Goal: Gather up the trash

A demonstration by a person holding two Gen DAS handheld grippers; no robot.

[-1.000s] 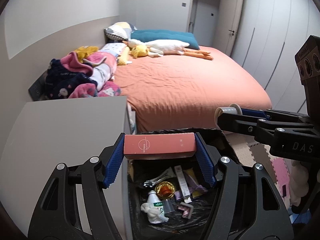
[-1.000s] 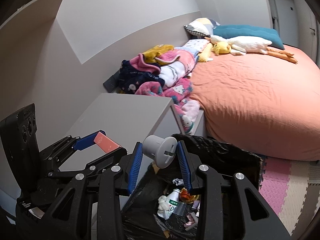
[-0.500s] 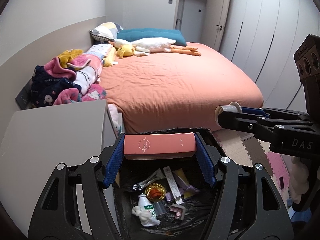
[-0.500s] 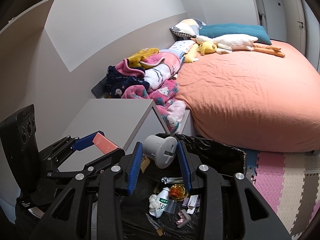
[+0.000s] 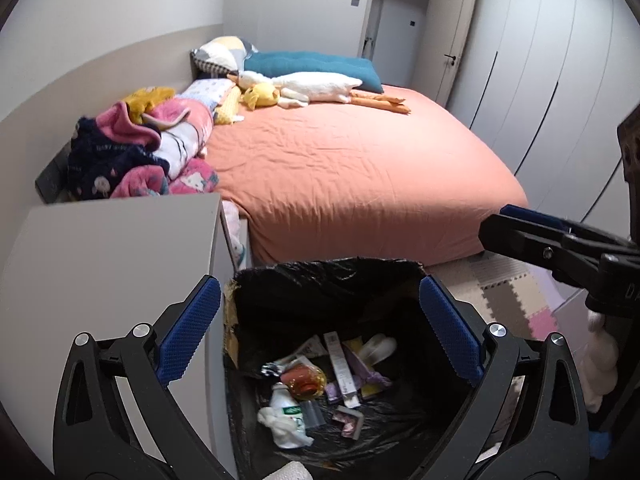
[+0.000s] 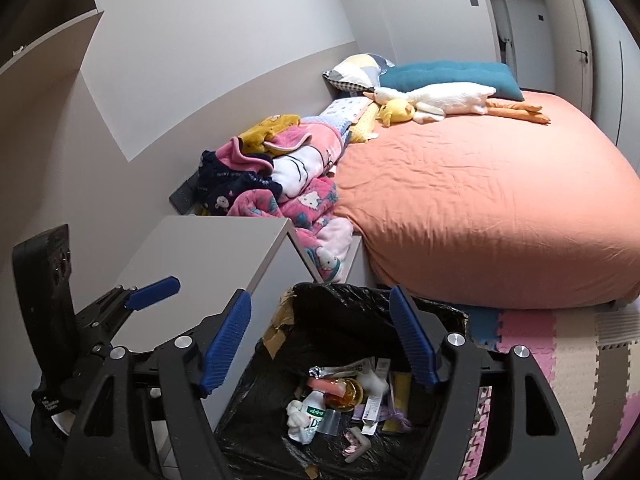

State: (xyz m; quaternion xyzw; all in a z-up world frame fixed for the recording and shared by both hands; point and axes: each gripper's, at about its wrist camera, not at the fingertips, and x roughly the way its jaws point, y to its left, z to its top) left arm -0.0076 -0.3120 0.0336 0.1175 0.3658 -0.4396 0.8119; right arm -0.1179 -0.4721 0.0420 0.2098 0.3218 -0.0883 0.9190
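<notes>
1. Blue-padded jaws of the left gripper (image 5: 320,328) are seen spread wide, having just been opening, with nothing between them; they hang above the mouth of the trash bin (image 5: 280,276).
2. The right gripper (image 6: 320,344) is likewise held apart over the same bin, its jaws having just been opening and nothing being gripped.
3. Below both pairs of jaws, in the black liner, the trash is seen: a pink box (image 6: 326,385), a grey spool (image 5: 378,348), a white bottle (image 5: 286,412) and wrappers.
4. A grey nightstand (image 5: 108,264) is set just beside the bin, on its left.
5. Beyond the bin an orange bed (image 5: 352,176) is seen, with heaped blankets (image 5: 140,148) and a plush goose (image 5: 316,86).
6. Foam floor mats (image 6: 568,344) are laid to the right.
</notes>
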